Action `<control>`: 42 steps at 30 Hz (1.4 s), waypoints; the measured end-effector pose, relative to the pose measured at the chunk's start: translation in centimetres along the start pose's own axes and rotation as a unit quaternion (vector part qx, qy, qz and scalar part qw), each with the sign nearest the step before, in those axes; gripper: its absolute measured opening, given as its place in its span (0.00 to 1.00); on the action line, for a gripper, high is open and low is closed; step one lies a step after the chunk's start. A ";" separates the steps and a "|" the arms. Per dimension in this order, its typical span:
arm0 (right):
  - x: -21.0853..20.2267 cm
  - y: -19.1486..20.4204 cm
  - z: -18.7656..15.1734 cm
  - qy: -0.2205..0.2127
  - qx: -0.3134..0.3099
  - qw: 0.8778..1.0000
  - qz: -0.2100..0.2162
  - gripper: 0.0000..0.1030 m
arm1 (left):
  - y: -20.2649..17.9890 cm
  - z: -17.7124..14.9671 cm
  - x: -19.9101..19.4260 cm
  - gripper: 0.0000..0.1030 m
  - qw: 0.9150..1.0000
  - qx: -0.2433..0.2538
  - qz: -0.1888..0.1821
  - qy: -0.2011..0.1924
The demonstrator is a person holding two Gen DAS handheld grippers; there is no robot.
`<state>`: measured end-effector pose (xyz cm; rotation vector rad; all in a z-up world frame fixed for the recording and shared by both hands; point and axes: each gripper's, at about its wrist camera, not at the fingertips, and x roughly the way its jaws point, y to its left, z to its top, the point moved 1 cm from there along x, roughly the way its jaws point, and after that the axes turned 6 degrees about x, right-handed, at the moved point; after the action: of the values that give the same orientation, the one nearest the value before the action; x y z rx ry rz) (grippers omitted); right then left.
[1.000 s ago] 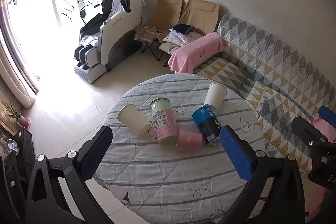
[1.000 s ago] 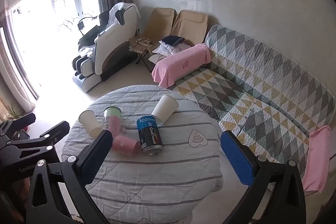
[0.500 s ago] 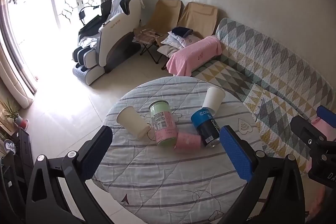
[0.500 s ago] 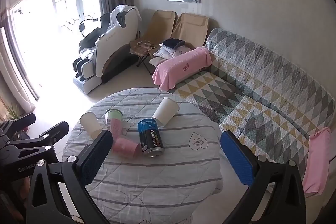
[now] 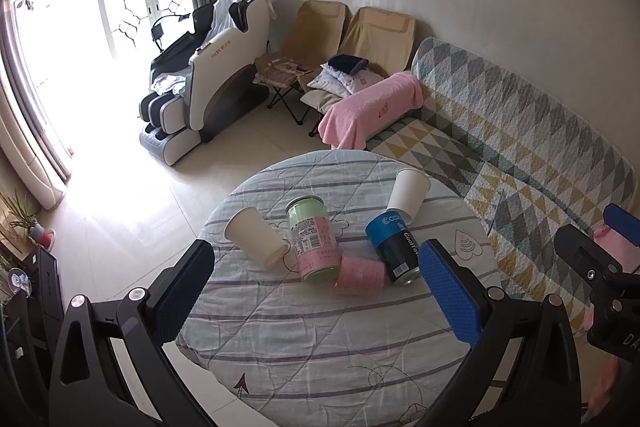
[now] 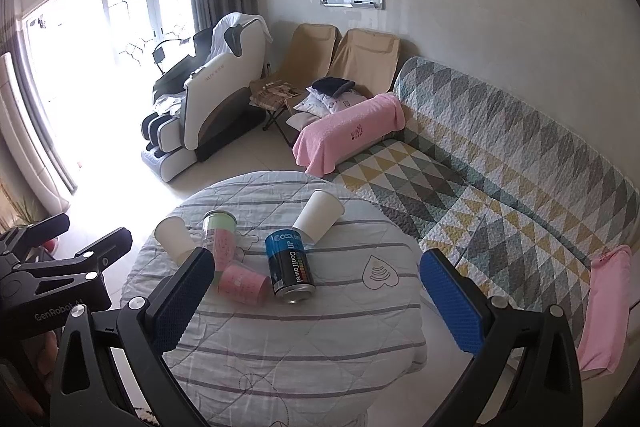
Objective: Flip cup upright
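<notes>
Several containers lie on their sides on a round table (image 5: 320, 355) (image 6: 312, 359) with a striped quilted cover. A white paper cup (image 5: 256, 242) (image 6: 176, 242) lies at the left, another white paper cup (image 5: 407, 194) (image 6: 318, 215) at the back right. A small pink cup (image 5: 360, 274) (image 6: 243, 283) lies nearest me. Between them lie a green-and-pink can (image 5: 314, 239) (image 6: 221, 241) and a blue-and-black can (image 5: 394, 249) (image 6: 290, 267). My left gripper (image 5: 316, 291) is open and empty, above the table's near side. My right gripper (image 6: 316, 295) is open and empty too.
A sofa (image 5: 520, 155) with a triangle-patterned cover and a pink towel (image 5: 370, 113) runs along the right. A massage chair (image 5: 216, 79) and two folding chairs (image 5: 352, 43) stand behind the table. Bright glass doors are at the left.
Both views have shifted slightly; the table and cups sit a little lower in frame. Nothing on the table has moved. Both grippers stay open.
</notes>
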<state>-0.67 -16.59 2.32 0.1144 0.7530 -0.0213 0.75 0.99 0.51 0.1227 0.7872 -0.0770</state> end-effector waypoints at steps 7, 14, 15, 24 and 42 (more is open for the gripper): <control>0.0 -0.2 0.0 0.001 0.003 1.000 -0.002 1.00 | -0.1 0.2 -0.1 1.00 1.000 0.000 0.000 0.000; 0.0 -0.3 -0.1 0.001 0.003 1.000 -0.001 1.00 | -0.2 0.3 -0.1 1.00 1.000 0.000 0.000 0.000; 0.0 -0.3 -0.1 0.001 0.003 1.000 -0.001 1.00 | -0.2 0.3 -0.1 1.00 1.000 -0.001 0.000 0.000; -0.1 -0.5 -0.3 0.003 0.004 1.000 -0.002 1.00 | -0.6 0.9 -0.5 1.00 1.000 0.003 -0.002 -0.002; -0.1 0.6 -1.8 0.023 0.028 0.999 -0.012 1.00 | 0.6 -0.9 0.0 1.00 0.999 0.031 -0.035 0.007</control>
<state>-1.99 -15.77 1.16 0.1608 0.7997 -0.0627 0.21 1.73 -0.10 0.1539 0.8038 -0.1674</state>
